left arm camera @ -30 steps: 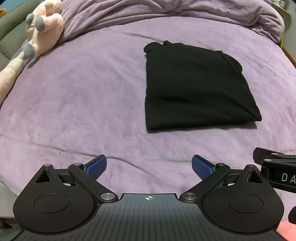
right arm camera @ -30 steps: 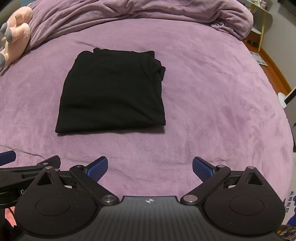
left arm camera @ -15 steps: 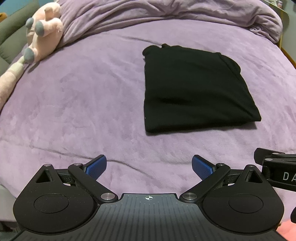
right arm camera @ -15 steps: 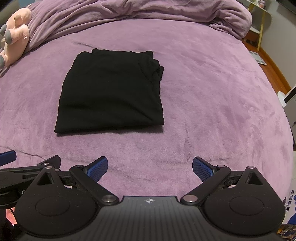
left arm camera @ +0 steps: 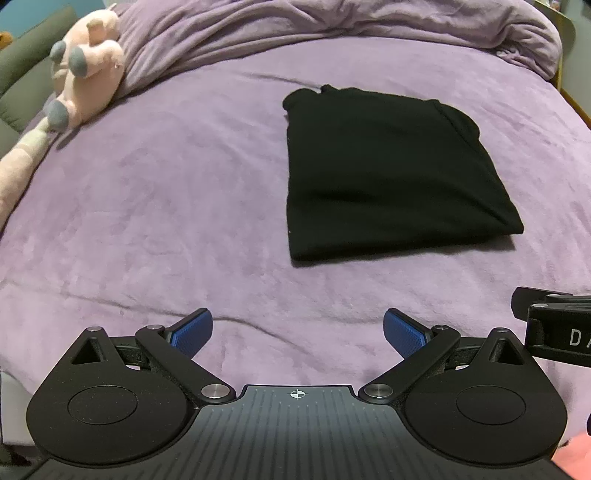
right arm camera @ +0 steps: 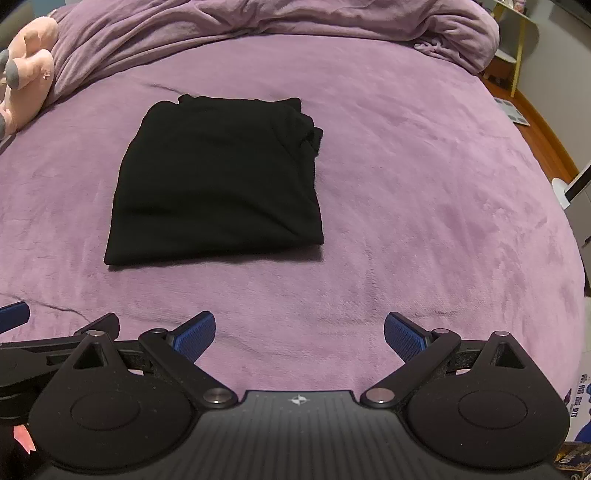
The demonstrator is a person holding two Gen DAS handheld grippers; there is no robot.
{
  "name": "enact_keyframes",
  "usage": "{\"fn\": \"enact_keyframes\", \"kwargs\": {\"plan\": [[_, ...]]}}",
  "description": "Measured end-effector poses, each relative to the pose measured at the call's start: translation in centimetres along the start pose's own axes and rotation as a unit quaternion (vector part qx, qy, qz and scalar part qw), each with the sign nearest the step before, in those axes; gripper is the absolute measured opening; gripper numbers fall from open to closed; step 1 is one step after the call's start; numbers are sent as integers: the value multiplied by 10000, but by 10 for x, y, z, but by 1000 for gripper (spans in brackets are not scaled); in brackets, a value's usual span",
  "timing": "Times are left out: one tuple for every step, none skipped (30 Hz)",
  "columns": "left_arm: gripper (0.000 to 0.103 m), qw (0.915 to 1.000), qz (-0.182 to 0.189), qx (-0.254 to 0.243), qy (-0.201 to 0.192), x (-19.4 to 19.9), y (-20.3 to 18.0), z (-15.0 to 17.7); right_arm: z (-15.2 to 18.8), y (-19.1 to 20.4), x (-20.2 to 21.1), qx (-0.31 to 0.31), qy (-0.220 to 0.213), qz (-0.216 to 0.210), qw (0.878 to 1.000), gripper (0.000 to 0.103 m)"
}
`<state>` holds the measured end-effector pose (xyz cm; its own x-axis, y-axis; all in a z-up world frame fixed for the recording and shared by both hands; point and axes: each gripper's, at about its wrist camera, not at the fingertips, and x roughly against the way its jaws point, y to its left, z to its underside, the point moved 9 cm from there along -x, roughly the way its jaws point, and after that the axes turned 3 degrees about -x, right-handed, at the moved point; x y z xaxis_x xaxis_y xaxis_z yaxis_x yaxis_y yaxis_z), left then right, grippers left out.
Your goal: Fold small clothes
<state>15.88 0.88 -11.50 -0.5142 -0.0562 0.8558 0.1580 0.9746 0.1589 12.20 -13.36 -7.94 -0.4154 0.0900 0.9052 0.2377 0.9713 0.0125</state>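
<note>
Black garment (left arm camera: 388,173), a soft matte knit by the look of it, lies folded into a thick, roughly rectangular packet in the middle of the purple bedspread (left arm camera: 166,206). Its long axis runs away from the grippers toward the head of the bed, and the near hem is a clean, straight fold. The far end is lumpier, with a small bunched corner and a ridge of gathered fabric along the right edge, seen best from the right wrist camera (right arm camera: 218,177). The packet looks slightly narrower at the far end than at the near one.

The bedspread is a plush, velvety fleece with shallow creases, and a rumpled duvet (left arm camera: 332,33) of the same purple is heaped across the head of the bed. A pink plush toy (left arm camera: 85,70) with grey pads rests at the far left, against the duvet.

Both tools hover over the near edge of the bed, well apart from the garment. The left gripper (left arm camera: 297,330) has its blue ribbed pads (left arm camera: 194,330) spread wide with nothing between them. The right gripper (right arm camera: 299,332) is likewise spread wide and empty.
</note>
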Motion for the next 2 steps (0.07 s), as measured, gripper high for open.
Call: {"fn": "enact_keyframes", "kwargs": {"plan": [[102,10000,-16,-6,-16,1,0,0,0,0,0,-8,-3,3,10000,98],[102,10000,-27,-15,-24,1,0,0,0,0,0,-17,-4,6,10000,98]]}}
